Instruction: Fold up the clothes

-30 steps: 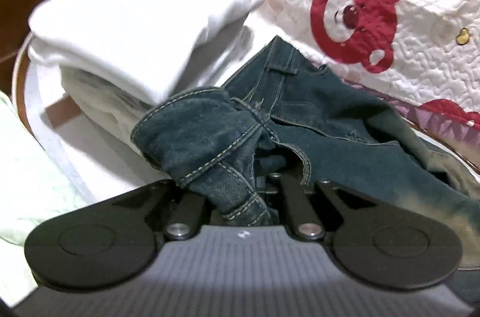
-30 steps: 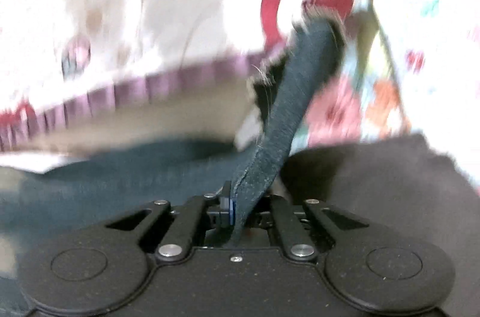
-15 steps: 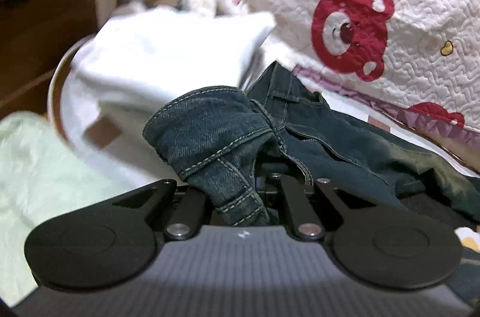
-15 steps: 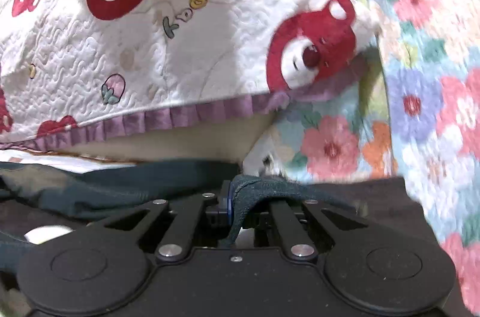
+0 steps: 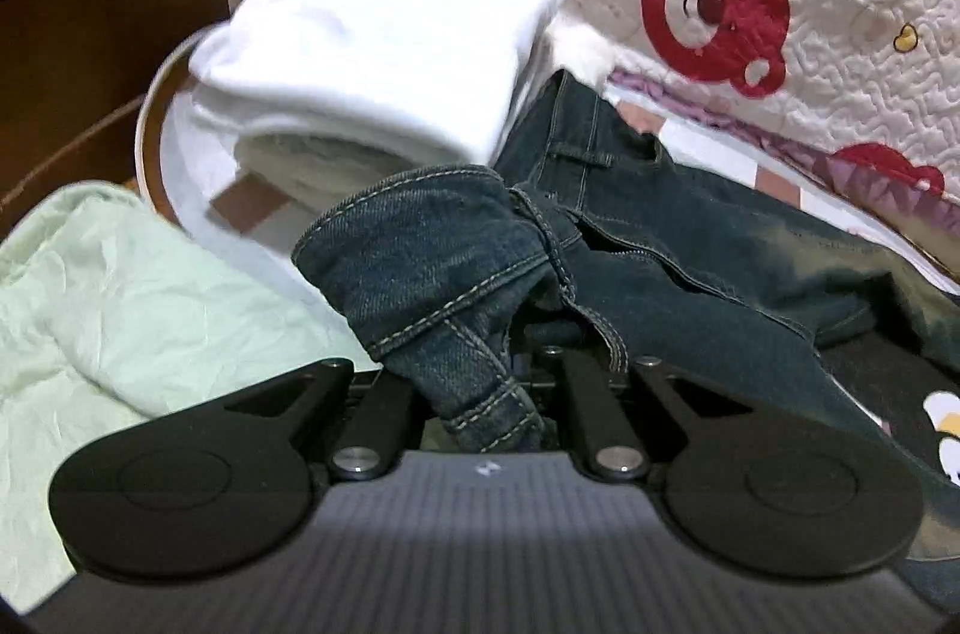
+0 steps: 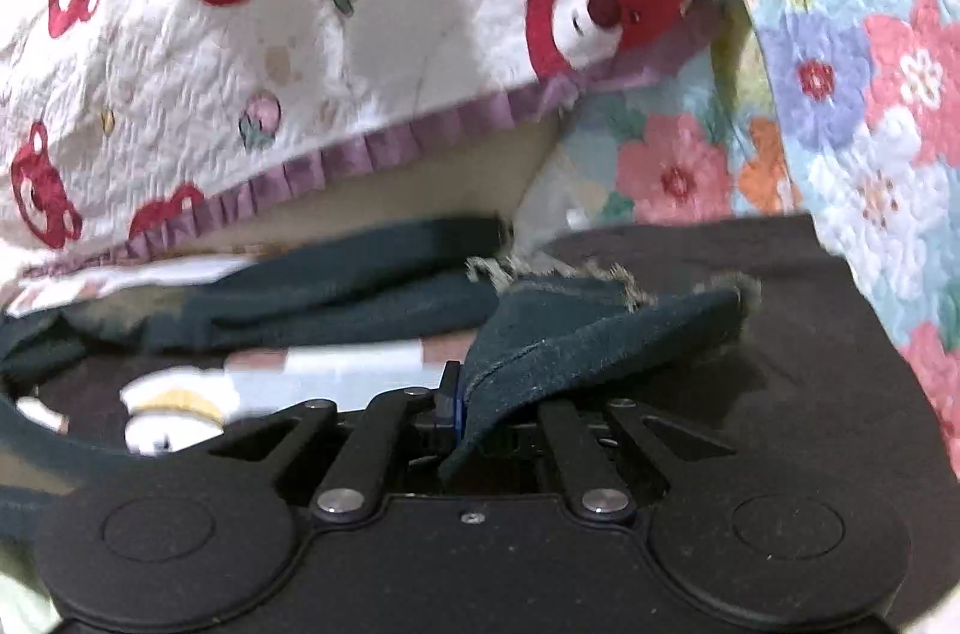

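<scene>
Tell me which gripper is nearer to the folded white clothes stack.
Left. The left gripper, shut on the dark blue denim jeans waistband, sits just before the folded white clothes stack. The right gripper holds the frayed hem, with no stack in its view.

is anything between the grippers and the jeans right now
Nothing visible. The left gripper is shut on the waistband end of the jeans, and the right gripper is shut on the frayed hem, so denim sits directly in both pairs of jaws.
</scene>
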The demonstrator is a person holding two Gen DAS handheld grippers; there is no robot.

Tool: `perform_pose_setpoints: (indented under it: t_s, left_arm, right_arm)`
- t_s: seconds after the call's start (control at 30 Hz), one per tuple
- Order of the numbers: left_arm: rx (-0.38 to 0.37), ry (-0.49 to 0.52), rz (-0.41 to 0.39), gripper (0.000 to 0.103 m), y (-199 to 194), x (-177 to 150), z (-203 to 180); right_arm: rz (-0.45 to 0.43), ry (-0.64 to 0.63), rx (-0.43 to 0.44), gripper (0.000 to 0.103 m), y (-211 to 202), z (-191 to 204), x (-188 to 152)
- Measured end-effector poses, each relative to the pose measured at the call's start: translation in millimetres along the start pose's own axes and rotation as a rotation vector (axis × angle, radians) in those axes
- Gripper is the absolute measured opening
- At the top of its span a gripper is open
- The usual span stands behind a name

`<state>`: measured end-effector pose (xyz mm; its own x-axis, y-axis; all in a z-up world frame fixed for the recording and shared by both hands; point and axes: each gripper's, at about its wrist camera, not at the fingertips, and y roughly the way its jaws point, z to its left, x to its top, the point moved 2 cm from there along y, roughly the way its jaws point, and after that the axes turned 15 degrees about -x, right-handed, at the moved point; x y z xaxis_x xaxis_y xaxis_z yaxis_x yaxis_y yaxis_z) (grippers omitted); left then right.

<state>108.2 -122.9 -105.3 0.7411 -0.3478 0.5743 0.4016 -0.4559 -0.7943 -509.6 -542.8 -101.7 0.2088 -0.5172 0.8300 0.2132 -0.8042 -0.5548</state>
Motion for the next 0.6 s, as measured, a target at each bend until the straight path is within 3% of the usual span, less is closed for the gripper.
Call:
perform_pose_setpoints:
  t_s: [0.13,0.23,0.3,0.37,0.43,0.6]
  left_arm:
    - [0.029,0.04,0.05,0.01,0,-3,-9]
    - [0.025,0.06,0.042,0.02,-13,-2,-26]
    - [0.023,0.073,0.037,0.03,-21,-1,-38]
    - [0.02,0.087,0.031,0.03,-29,0,-50]
    - [0.017,0.1,0.026,0.032,-37,1,-61]
    - [-0.004,0.136,0.03,0.043,-51,-1,-93]
  right_arm:
    - [0.038,0.007,0.022,0.007,0,-12,-13]
    - [0.067,0.012,0.039,0.012,0,-21,-23]
    - [0.086,0.015,0.05,0.023,0,-27,-29]
    - [0.105,0.019,0.061,0.045,0,-32,-36]
    - [0.101,0.071,0.074,0.054,9,-39,-30]
    - [0.085,0.212,0.107,0.061,33,-54,-14]
